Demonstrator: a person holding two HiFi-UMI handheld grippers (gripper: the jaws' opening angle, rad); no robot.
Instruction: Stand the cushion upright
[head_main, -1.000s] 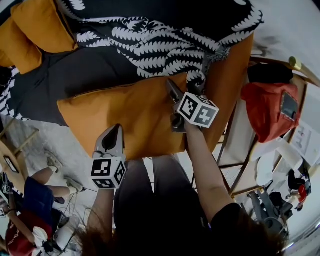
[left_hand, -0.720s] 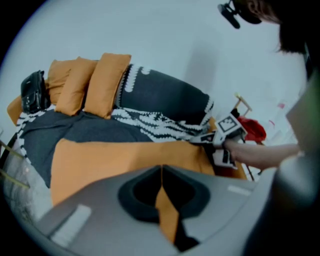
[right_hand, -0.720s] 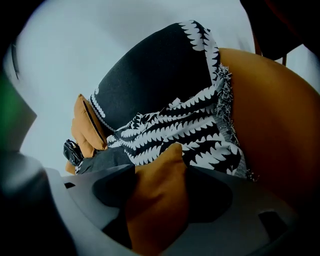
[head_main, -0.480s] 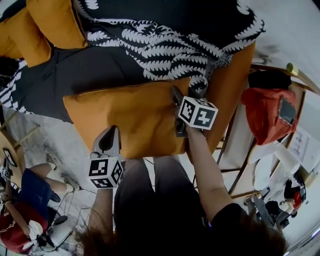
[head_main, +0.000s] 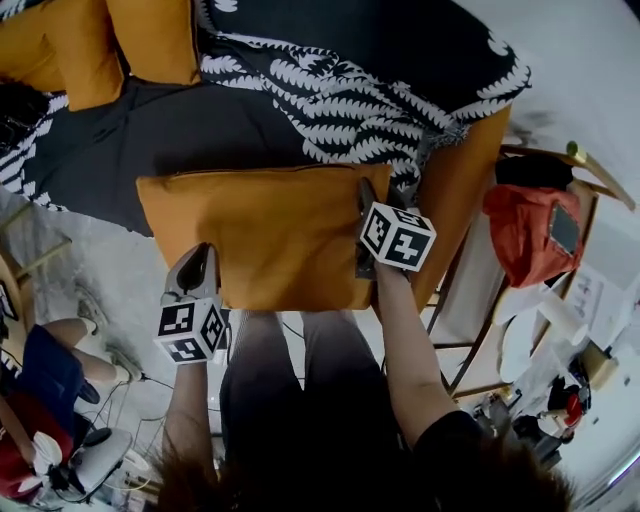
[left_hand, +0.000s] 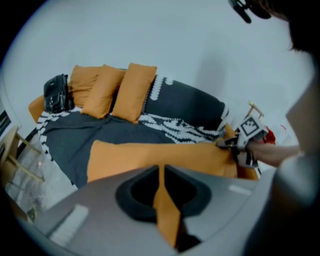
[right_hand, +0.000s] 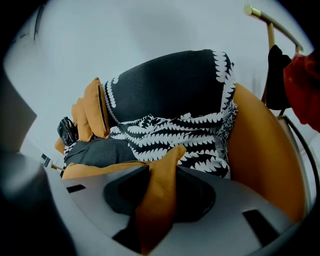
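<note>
Orange cushion (head_main: 270, 235): laid flat along front edge of sofa (head_main: 455, 180), long axis stretched between both grippers.
Left gripper (head_main: 203, 255): thin corner fold pinched; jaws just eased slightly.
Right gripper (head_main: 367, 188): opposite corner clamped; jaws just drawn closer.

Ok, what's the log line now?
left tool: just opening, cushion edge between | right tool: just closing on cushion corner | cushion: lying flat

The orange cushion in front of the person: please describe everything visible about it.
The cushion is a large, plain orange rectangle of soft fabric. It lies roughly flat on the dark grey cover, at its front edge. The left gripper pinches its near-left edge, jaws just opening slightly; the right gripper's jaws have just been closing on its right corner.
</note>
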